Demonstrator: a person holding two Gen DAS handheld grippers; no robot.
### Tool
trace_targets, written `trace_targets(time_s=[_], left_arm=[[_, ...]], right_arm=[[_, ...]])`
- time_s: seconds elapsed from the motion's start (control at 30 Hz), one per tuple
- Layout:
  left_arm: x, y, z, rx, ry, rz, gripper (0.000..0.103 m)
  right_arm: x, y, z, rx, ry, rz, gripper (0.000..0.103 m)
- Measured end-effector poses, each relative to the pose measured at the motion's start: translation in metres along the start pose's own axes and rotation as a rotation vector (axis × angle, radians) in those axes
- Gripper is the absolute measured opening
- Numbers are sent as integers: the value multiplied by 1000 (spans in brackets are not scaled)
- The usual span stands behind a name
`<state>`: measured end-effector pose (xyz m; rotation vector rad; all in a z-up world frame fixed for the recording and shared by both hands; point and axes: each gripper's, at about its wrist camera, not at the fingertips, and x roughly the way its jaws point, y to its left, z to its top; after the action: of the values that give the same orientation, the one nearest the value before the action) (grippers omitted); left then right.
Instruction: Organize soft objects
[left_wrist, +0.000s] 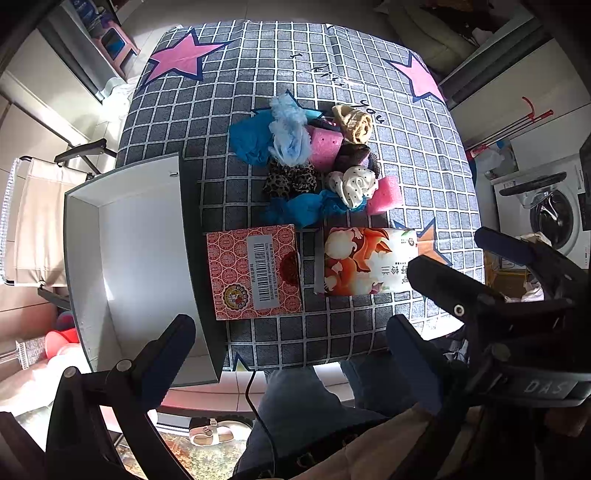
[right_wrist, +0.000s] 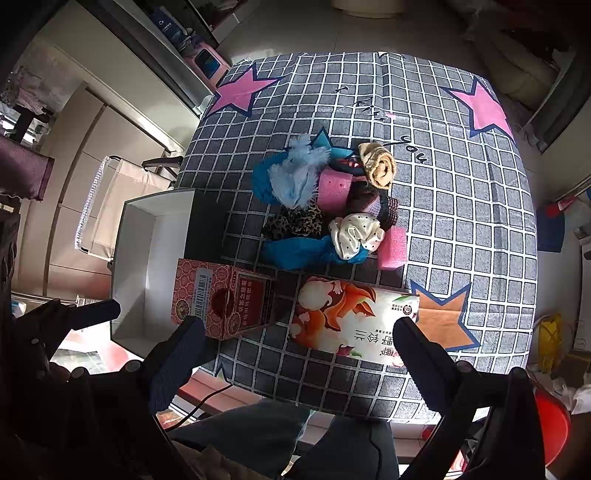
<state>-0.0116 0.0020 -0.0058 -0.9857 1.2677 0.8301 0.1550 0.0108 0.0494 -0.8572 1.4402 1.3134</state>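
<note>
Tongs on both sides, left tongs (left_wrist: 280, 354) and right tongs (right_wrist: 301, 350), hang apart and empty. Ahead of them we see the heap of soft fabric scraps and pink foam blocks (left_wrist: 314, 158) beyond two printed boxes. We risk dragging tangled neighbours off the checked tabletop (left_wrist: 424, 177) when lifting one piece.
</note>
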Motion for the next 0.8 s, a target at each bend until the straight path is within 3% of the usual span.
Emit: trace_targets(time_s=[0.43,0.63,0.8], left_arm=[[10,15,8,-14,-4,-25,103],[11,40,25,-82,-23,-38,103],[19,51,40,-96,-7,-92,103]], right_arm=[[1,-24,-5,99,1,-23,103],[6,-42,-6,150,15,-67,103],[22,-59,-7,211,44,-74,103]])
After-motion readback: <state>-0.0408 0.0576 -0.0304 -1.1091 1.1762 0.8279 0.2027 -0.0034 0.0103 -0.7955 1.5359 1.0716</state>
